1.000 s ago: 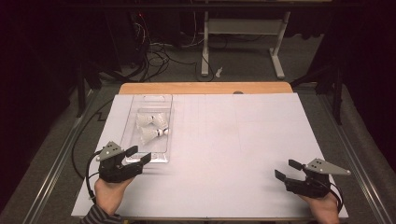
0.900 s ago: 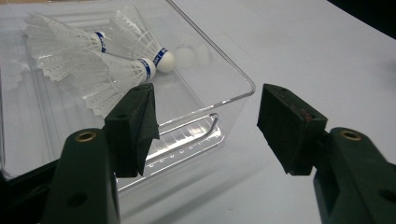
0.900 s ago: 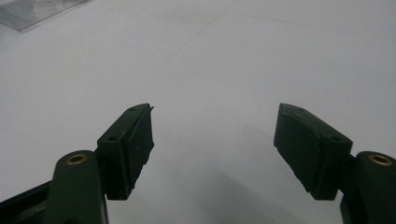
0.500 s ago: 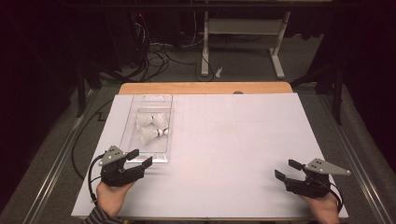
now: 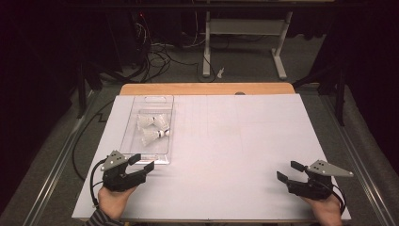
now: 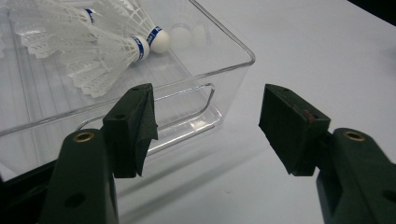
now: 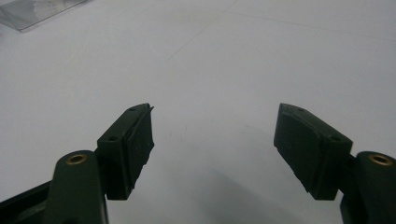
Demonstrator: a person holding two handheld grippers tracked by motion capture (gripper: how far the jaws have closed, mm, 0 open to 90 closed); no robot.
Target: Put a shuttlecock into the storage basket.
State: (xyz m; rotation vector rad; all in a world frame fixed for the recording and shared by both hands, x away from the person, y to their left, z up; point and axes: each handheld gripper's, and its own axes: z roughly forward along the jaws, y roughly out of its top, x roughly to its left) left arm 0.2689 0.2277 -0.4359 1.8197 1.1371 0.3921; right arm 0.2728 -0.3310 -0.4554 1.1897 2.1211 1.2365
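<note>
White sheet [image 5: 226, 155] over wooden table [image 5: 207, 89]

Two white shuttlecocks [image 5: 153, 128] lie on their sides inside a clear plastic bin [image 5: 136, 153]; corks blue-banded.

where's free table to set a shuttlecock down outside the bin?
The white sheet is bare from the clear bin rightward to its right edge, and between the left gripper and right gripper. It is crowded only at the left: the bin holds the shuttlecocks, and the left gripper sits open at its near end.
</note>
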